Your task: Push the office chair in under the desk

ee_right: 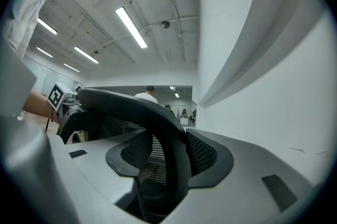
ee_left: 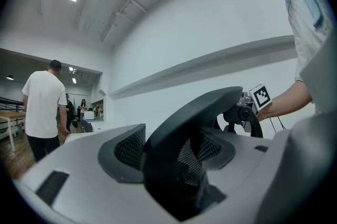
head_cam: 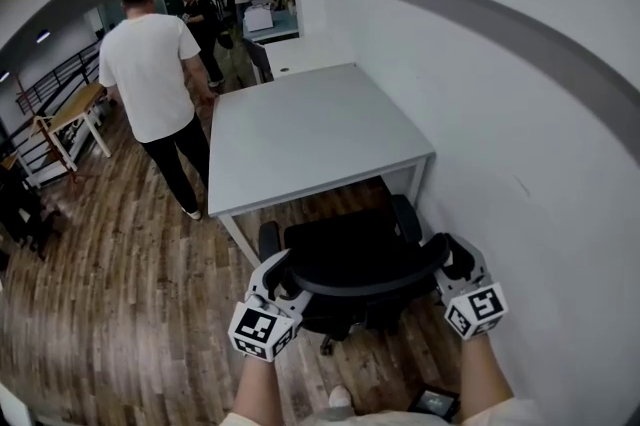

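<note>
Now left gripper (head_cam: 283,276), right gripper (head_cam: 448,259) fingers (ee_left: 79,175) pinching office chair (head_cam: 350,259); grey desk (head_cam: 310,134), wood floor (head_cam: 120,264).

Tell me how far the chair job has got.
Done: the left gripper and right gripper each clamp an end of the chair backrest. In hand: the chair faces the desk, its seat front close to the desk's near edge. Left: the seat and backrest stand out from under the desk, so nearly the whole push remains.
</note>
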